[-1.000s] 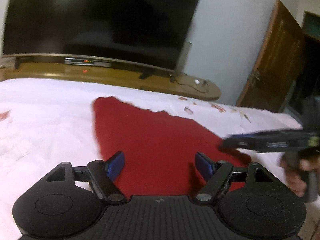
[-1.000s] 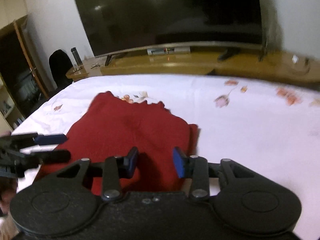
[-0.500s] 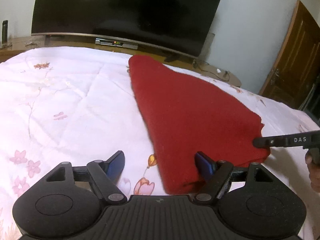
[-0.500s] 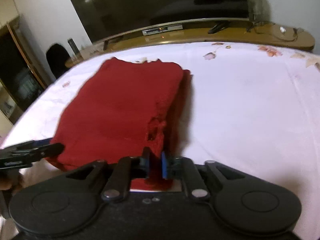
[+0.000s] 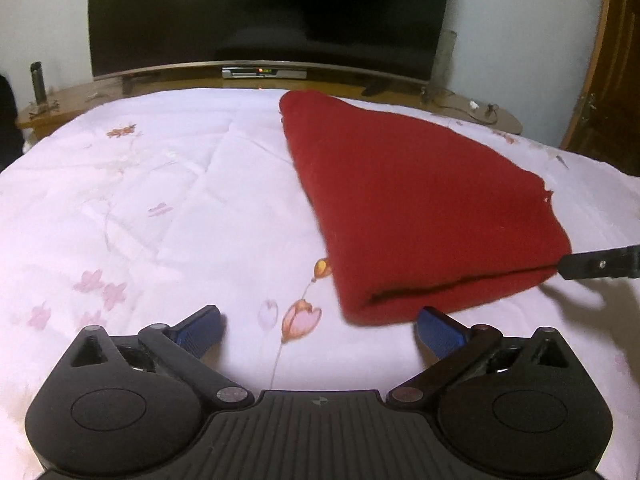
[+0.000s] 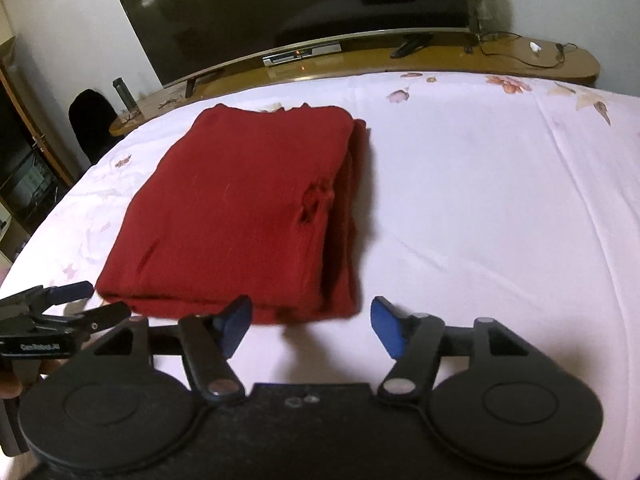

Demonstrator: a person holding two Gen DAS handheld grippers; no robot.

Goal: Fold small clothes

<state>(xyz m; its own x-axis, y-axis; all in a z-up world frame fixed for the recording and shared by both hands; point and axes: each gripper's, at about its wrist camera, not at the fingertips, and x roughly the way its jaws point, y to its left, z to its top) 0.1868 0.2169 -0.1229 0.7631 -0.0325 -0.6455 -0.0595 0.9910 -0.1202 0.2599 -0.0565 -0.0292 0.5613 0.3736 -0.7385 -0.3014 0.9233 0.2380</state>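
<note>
A red knitted garment (image 5: 416,200) lies folded in a flat rectangle on the white floral bedspread (image 5: 160,200); it also shows in the right wrist view (image 6: 240,216), with a small hole near its right edge. My left gripper (image 5: 320,330) is open and empty, just short of the garment's near left corner. My right gripper (image 6: 310,328) is open and empty, just short of the garment's near right corner. Each gripper shows in the other's view: the right at the garment's right corner (image 5: 596,266), the left at its near left corner (image 6: 68,308).
A large dark television (image 5: 268,16) stands on a wooden stand (image 6: 400,60) beyond the bed. A dark bottle (image 5: 38,82) stands at the stand's left end. A wooden door (image 5: 612,64) is at the right. A black chair (image 6: 90,120) is at the left.
My right gripper was shut on the garment's near right edge half a second ago and has opened and let go. Both grippers have drawn back a little from the folded garment.
</note>
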